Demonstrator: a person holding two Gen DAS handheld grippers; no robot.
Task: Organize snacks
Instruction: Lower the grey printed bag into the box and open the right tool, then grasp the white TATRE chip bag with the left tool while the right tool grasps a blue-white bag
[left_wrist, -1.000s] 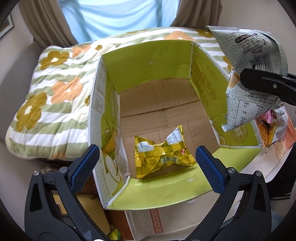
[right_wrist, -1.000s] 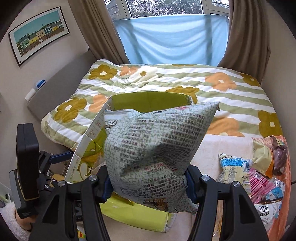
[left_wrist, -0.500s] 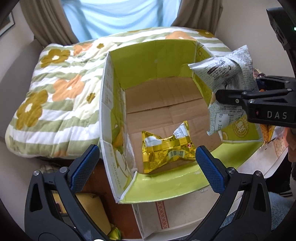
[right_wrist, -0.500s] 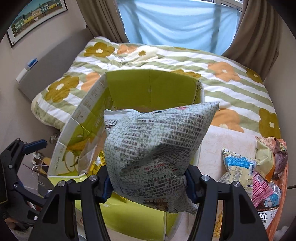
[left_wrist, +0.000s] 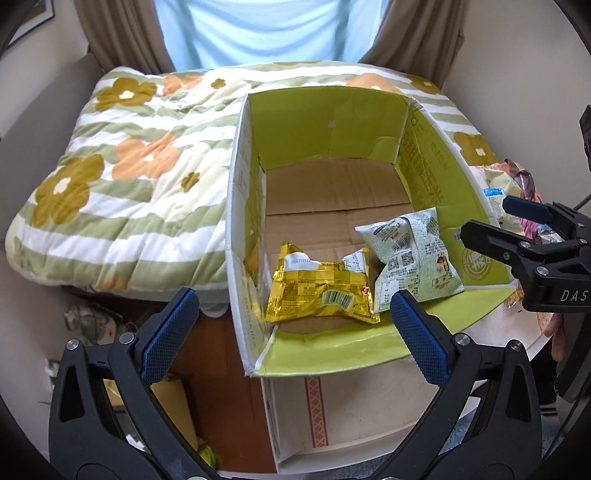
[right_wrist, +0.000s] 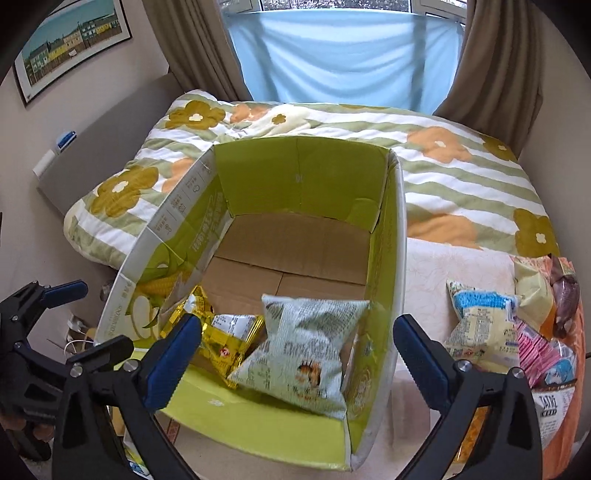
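Both your grippers are spread wide and hold nothing: the left gripper (left_wrist: 291, 321) hangs over the near flap of the green cardboard box (left_wrist: 328, 122), the right gripper (right_wrist: 295, 350) over its near right corner; inside, the grey-white snack bag (right_wrist: 306, 354) leans against the right wall, touching the gold foil packet (left_wrist: 321, 291) beside it; the remaining snacks (right_wrist: 517, 332) lie heaped on the cloth just right of the box; expect these bags to be light, air-puffed and slick, their contents probably brittle, so pinch a crimped end seam or a corner rather than the swollen middle, and close gently to avoid crushing.
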